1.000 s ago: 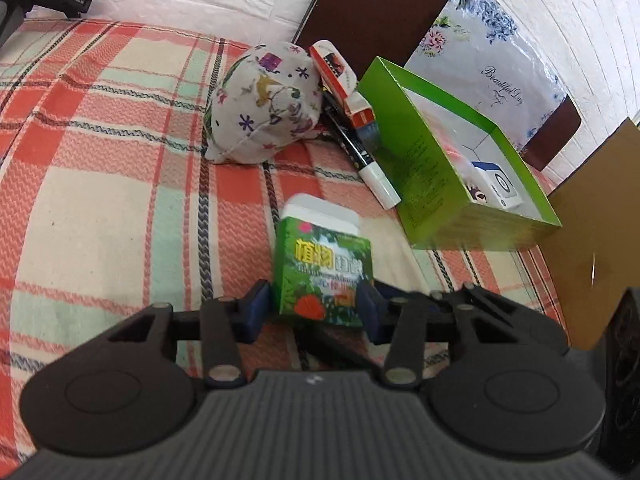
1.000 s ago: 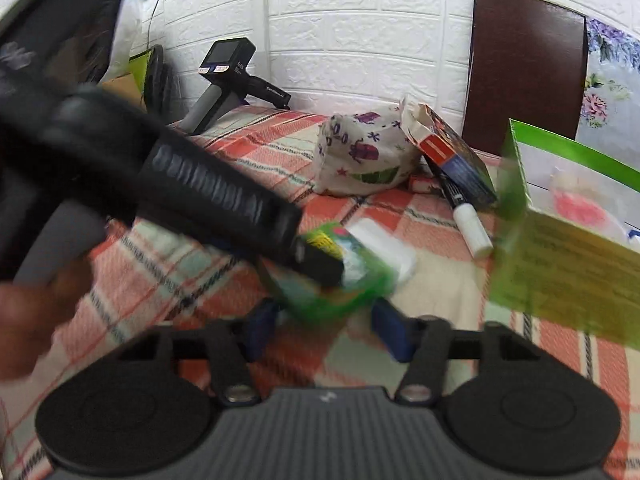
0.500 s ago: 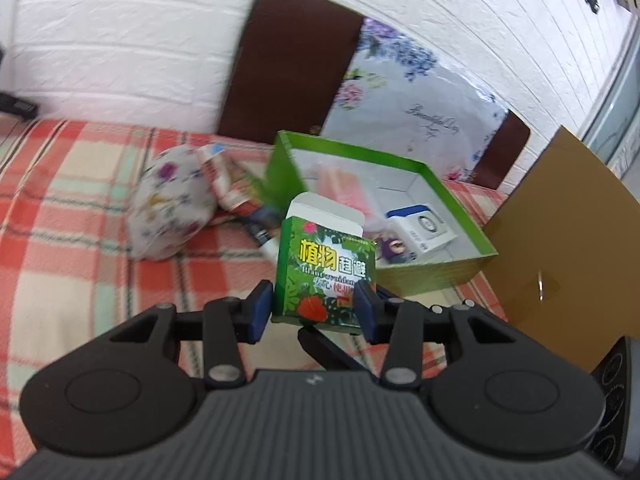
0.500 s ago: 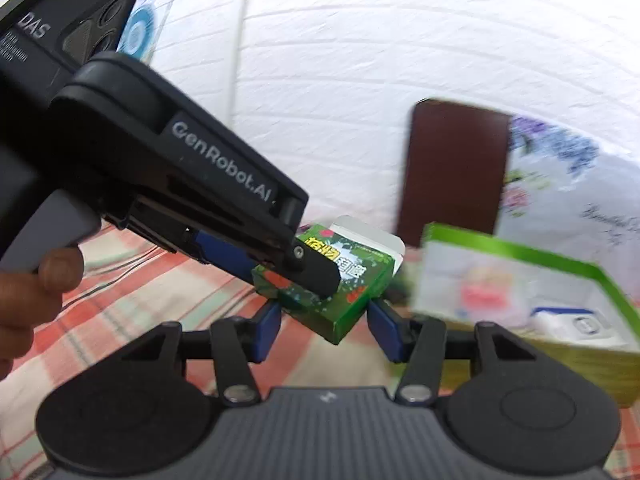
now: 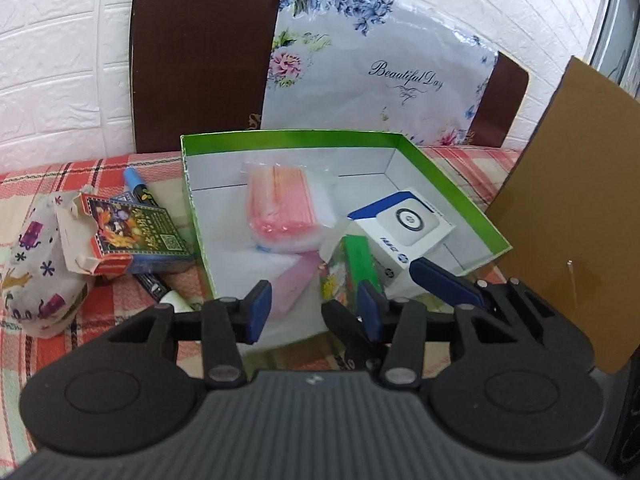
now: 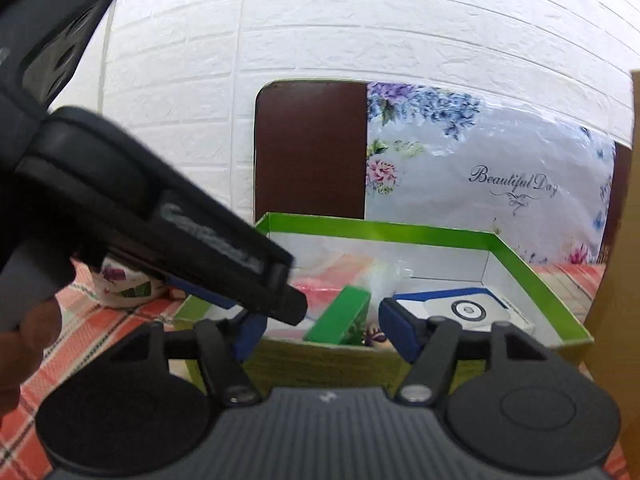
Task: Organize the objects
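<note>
Both the left gripper [image 5: 312, 310] and right gripper [image 6: 324, 330] are opening, jaws apart. Between the right's lies the small green carton [image 6: 338, 316] (unclamped), inside the green-rimmed box [image 5: 452, 184] on the plaid cloth [image 5: 24, 184].

The green box [image 5: 204, 216] is open from above, with bare floor in its near left corner and along the back wall. A pink packet [image 5: 282, 204], a white carton [image 5: 404, 232] and a small green carton [image 5: 352, 268] crowd the rest. A cardboard sheet [image 5: 568, 200] blocks the right side, and a chair back [image 5: 200, 52] blocks the far side.
</note>
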{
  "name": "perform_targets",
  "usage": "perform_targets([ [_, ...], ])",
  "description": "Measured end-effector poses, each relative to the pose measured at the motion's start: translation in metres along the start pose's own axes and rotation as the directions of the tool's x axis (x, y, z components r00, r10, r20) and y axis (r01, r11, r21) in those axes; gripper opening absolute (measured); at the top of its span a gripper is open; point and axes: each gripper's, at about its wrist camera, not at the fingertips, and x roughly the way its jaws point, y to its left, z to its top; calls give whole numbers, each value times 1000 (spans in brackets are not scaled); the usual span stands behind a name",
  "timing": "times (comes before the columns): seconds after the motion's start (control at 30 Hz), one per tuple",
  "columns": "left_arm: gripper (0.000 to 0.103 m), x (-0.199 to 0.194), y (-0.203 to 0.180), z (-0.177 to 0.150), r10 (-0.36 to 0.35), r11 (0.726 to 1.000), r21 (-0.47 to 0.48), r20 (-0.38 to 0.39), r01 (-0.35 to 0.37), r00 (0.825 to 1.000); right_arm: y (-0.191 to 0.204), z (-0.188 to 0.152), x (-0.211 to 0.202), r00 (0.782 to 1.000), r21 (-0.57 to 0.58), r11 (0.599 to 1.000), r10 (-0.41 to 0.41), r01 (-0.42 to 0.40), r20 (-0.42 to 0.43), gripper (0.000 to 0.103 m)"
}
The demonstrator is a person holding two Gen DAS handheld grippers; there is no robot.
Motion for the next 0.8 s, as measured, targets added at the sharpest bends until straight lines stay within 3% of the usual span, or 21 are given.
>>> perform_targets([
  [0.2,52,-24,-3,-8,76,997,-5,26,-76,997,1,-12,-24,999,60,998,22,-20,-25,65],
  [0.4,53,-46,-3,-26,217,976,22,27,-218,976,12,-22,-45,992,87,994,74,-65,-104,65],
  [0.8,53,-73,39,-58,355,935,-19,-2,-355,935,64,-28,-53,976,-15,988,149,-154,-158,65],
])
